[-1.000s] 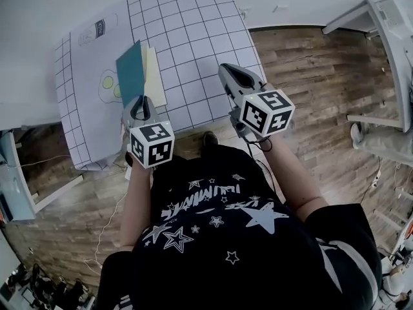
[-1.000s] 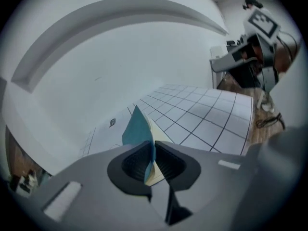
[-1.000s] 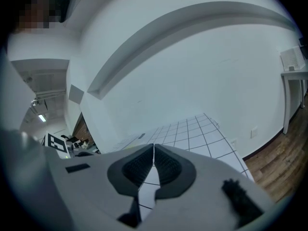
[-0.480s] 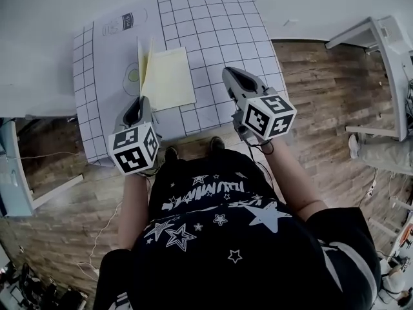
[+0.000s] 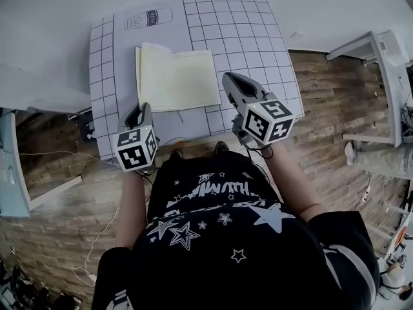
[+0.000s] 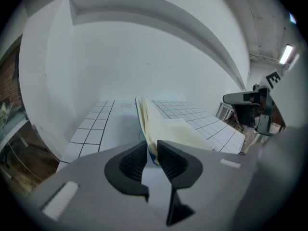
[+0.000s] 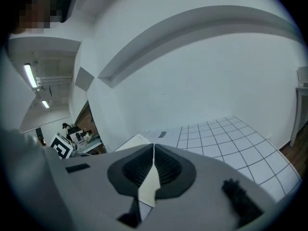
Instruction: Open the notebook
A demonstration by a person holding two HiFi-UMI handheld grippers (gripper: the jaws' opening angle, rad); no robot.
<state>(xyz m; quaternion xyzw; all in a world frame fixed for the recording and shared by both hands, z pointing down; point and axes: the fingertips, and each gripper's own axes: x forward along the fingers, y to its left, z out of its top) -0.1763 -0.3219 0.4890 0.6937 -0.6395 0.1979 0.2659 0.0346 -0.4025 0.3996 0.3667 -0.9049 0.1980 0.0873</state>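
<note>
- Basically done: notebook (image 5: 177,79) lies on the tabletop (image 5: 251,24) at 12 o'clock from the person, with a cream page face up.
- Only the right-hand page lies flat. At the 9 o'clock edge the cover and a few leaves stand nearly upright, as the left gripper view shows.
- Left tongs (image 6: 152,150) sit at 7 o'clock of the notebook. The jaws have just been opening, with a clear gap between the pads.
- The notebook's near edge, blue cover plus leaves, sits right at the mouth of that gap. The pads don't look to be pressing it, so I read this as a release.
- Right tongs (image 7: 153,150) sit at 4 o'clock of the notebook, beside its near corner. The jaws are closed together with nothing between them and no contact with the book.
- Left to do, by my judgement: back the left tongs off and check that the upright leaves don't flop shut.
- If a fully flat spread is wanted, the cover needs laying over toward 9 o'clock.
</note>
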